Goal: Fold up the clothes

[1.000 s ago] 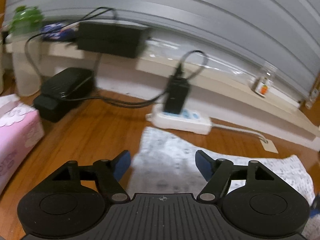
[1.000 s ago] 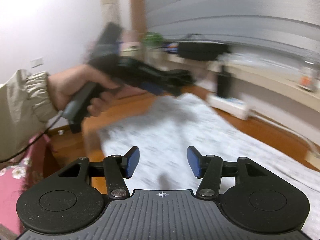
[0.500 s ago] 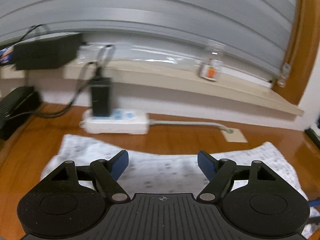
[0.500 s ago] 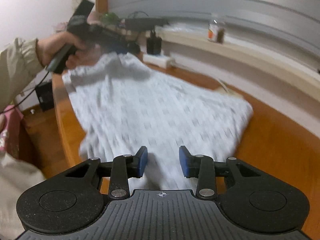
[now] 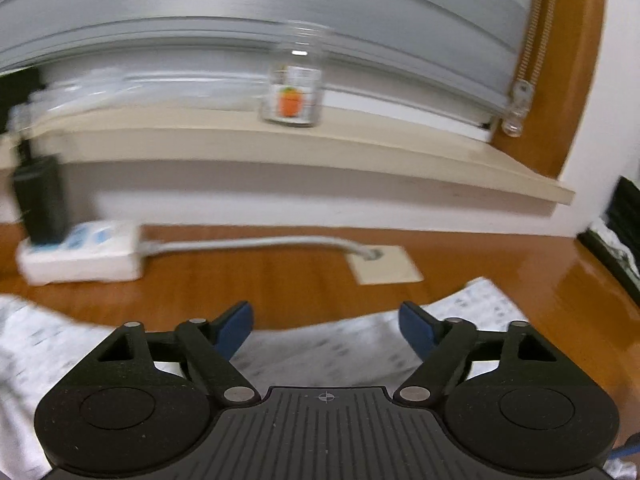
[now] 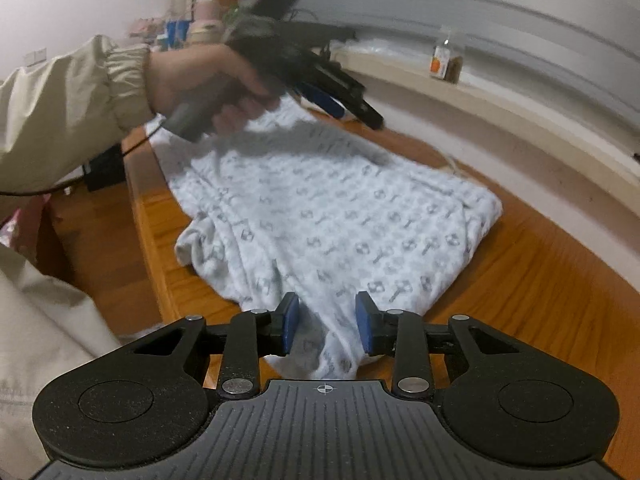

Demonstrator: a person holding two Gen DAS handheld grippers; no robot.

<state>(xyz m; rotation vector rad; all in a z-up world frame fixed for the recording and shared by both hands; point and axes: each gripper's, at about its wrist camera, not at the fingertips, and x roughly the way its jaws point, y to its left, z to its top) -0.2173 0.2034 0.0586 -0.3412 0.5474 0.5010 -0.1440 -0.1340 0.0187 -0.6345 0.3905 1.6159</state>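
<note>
A white, grey-patterned garment (image 6: 332, 216) is lying flat on the wooden tabletop (image 6: 532, 280), its near hem lying between the right gripper's (image 6: 327, 322) parted fingers; at 11 o'clock, the left gripper (image 5: 326, 322) is hovering, fingers wide open.

The left wrist view looks forward from low and close over the far edge of the patterned cloth (image 5: 352, 344), straight at the windowsill (image 5: 320, 140) and wall. The right wrist view sits at the cloth's near end, higher up, facing along its length toward the left gripper (image 6: 352, 108), held above the cloth. Both views share the cloth, wooden table (image 5: 280, 272), sill and small jar (image 5: 294, 96).
</note>
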